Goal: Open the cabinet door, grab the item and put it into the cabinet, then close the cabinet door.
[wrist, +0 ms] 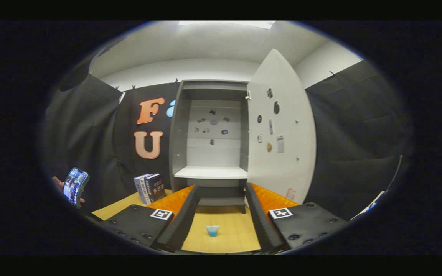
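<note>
Gripper [221, 214] fingers spread wide, nothing held. Little blue cup [212, 230] sits on the wood table [236, 234] btwn them, touching neither. Beyond: cabinet [211, 134] w/ door [280, 130] swung open to the right (books [150, 188] standing just left of it).

Wooden table [240, 234] carries 1 small cup [212, 230]; books [150, 188]; cabinet [210, 134].

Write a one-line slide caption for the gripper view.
Open tool poised over a small blue cup on the wooden table, facing the cabinet with its door swung open.
</note>
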`<state>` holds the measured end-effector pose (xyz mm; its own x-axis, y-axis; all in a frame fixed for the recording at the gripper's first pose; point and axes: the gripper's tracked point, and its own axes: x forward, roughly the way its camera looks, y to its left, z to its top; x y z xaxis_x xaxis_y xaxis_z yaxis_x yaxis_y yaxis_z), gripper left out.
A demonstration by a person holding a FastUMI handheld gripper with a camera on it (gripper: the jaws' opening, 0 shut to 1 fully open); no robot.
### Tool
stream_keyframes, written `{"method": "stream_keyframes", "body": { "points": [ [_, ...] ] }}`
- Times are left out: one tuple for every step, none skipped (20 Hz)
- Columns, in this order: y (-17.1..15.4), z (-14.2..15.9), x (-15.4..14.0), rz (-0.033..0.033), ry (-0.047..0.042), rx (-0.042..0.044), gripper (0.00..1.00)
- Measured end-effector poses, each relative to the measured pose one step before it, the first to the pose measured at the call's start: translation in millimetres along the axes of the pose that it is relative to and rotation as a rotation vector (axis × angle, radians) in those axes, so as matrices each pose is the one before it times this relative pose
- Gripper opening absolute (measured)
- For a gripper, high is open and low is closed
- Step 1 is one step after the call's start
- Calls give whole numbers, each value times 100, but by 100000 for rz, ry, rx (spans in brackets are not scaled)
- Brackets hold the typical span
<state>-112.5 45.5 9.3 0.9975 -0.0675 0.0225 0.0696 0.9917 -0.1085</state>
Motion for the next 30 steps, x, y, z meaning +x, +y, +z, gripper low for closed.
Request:
{"method": "stream_keyframes", "body": {
  "points": [
    [700,-922,869,2236,2298,-480,86],
    [512,-837,1255,1345,1387,-775,97],
    [687,-618,1043,1738,559,-707,98],
    [717,-613,1056,1828,440,-491,98],
    [635,-864,1188,1672,530,-188,97],
    [553,-1100,1116,1307,1110,-36,97],
    [334,-1217,1166,769,1521,156,97],
    [256,-1446,1153,452,1999,425,96],
    [342,-1449,1491,1314,1870,1196,96],
    [203,-1817,1327,736,2866,1478,96],
    [-224,-2312,1371,108,3865,527,96],
    [-368,-2396,1252,-704,4263,101,96],
    [-258,-2395,1165,-710,4488,208,97],
    [-278,-2386,1201,-959,4358,224,97],
    [-345,-2123,757,-1662,3819,-370,97],
    [-684,-1771,720,-2591,2569,-1870,97],
    [-606,-1539,551,-2613,2000,-2536,97],
    [-447,-1440,553,-1843,1696,-1681,97],
    [-97,-1350,447,-515,2103,-198,97],
    [10,-1267,584,-108,2403,1150,97],
    [-162,-1085,529,-148,2330,1370,97],
    [-478,-797,601,-737,1368,1103,97],
    [-403,-778,458,-1225,1741,1615,97],
    [-435,-798,568,-841,2165,1839,96],
    [-324,-722,245,188,1959,1947,95],
    [21,-599,493,923,1294,1560,93],
    [67,-457,321,1224,1323,959,92],
    [-77,-333,166,1135,792,605,89],
    [-60,-125,111,615,520,478,86],
    [-69,-58,111,520,492,495,81]
  ]
}}
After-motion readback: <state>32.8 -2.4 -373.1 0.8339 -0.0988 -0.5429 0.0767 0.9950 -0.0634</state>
